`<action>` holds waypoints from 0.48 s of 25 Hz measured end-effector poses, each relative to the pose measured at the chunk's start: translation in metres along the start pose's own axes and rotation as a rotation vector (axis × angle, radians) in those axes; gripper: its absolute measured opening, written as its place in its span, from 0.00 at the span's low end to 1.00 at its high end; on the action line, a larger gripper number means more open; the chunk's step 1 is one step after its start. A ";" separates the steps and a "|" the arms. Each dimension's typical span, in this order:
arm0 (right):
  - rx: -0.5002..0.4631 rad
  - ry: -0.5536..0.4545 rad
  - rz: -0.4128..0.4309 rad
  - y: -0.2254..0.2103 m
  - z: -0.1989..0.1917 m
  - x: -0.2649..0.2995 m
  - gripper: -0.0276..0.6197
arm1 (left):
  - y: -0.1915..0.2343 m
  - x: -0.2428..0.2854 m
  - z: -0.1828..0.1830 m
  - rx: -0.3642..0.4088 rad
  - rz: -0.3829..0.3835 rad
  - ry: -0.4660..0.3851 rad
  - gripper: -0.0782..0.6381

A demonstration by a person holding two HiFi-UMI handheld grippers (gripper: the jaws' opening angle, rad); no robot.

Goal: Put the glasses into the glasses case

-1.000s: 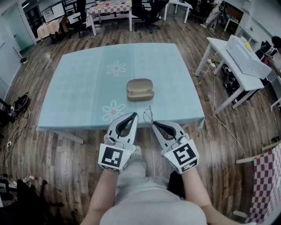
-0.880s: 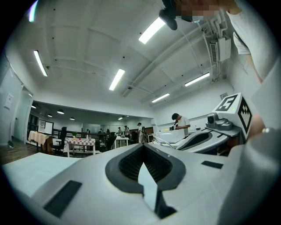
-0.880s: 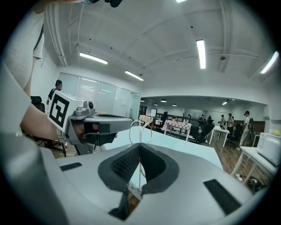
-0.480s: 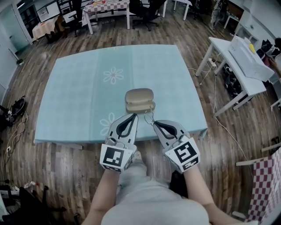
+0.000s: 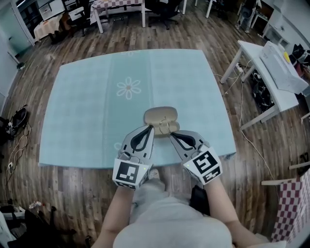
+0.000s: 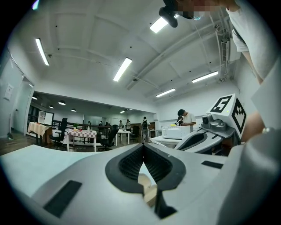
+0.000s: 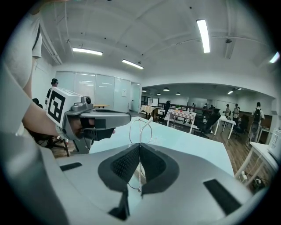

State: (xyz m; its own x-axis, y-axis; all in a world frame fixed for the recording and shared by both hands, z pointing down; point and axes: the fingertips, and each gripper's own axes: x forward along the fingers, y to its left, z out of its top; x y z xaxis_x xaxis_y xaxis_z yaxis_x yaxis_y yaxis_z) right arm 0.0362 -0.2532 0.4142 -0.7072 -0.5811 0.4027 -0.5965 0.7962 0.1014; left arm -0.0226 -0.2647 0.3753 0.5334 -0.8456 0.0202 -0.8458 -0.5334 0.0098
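Note:
A beige glasses case [image 5: 158,115] lies near the front edge of the light blue table [image 5: 87,106]; whether its lid is up I cannot tell. My right gripper [image 5: 170,134] is shut on thin wire-framed glasses [image 5: 164,125], which stick up over the near side of the case. In the right gripper view the glasses [image 7: 140,127] stand upright out of the closed jaws. My left gripper [image 5: 150,128] is shut with nothing in it, its tip just left of the glasses at the case's near edge. In the left gripper view the case [image 6: 148,188] shows just below the closed jaws.
A white desk [image 5: 271,63] with cables under it stands right of the table. Chairs and a table with a checked cloth [image 5: 116,6] stand at the back. A daisy print [image 5: 128,88] marks the tablecloth beyond the case. Wooden floor lies all around.
Both grippers have moved forward from off the table's front edge to the case. The glasses came along in the right gripper and now hang over the case's near side.

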 end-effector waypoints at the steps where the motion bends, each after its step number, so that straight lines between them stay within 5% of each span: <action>1: -0.003 0.013 0.007 -0.003 -0.002 0.005 0.06 | 0.003 0.003 -0.002 -0.003 -0.005 0.003 0.12; 12: -0.042 0.103 0.096 -0.022 -0.016 0.037 0.06 | 0.019 0.025 -0.021 -0.039 -0.023 0.043 0.12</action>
State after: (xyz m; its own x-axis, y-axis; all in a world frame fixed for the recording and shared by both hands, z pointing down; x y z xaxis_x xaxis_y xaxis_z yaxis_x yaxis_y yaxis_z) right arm 0.0293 -0.2901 0.4418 -0.7165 -0.4831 0.5033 -0.5100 0.8549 0.0947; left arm -0.0256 -0.2961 0.3967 0.5528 -0.8310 0.0621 -0.8333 -0.5507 0.0496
